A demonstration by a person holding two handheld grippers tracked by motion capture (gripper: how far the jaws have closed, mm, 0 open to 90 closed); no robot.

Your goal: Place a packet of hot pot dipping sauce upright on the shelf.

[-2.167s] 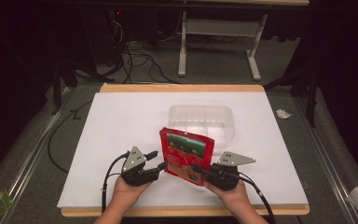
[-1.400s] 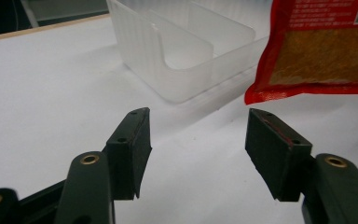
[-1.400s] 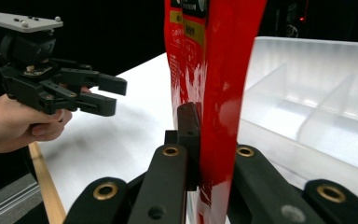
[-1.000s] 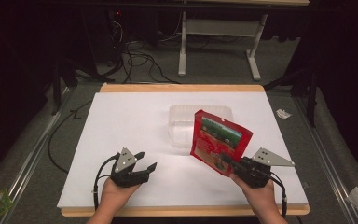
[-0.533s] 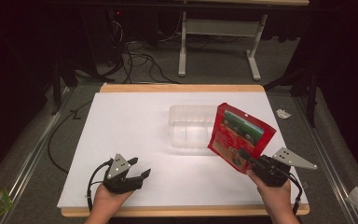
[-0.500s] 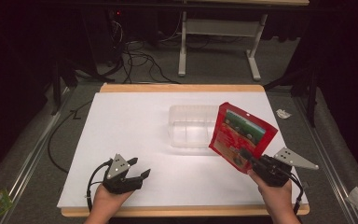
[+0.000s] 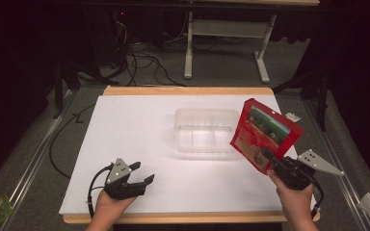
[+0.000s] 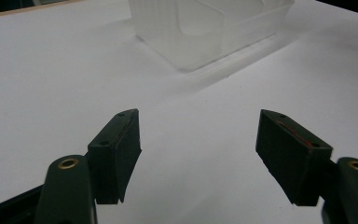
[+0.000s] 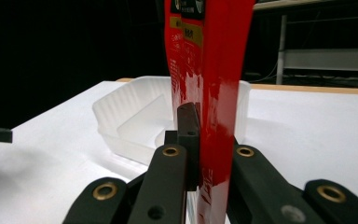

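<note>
Over table's right side: red packet [image 7: 266,134] lifted clear.
Right gripper [image 7: 270,159] pinches its corner beside tray [image 7: 205,132], probably for loading; left gripper [image 7: 143,179] rests agape, empty.

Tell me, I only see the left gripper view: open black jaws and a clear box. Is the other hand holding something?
Observer: Yes. The right gripper is shut on a red packet.
Operator: Is the packet lying on the table?
Observer: No, it is held up off the table, by the right end of the clear box.
Operator: Is anything in the box?
Observer: Nothing that I can see from the high view; its dividers show bare.
</note>
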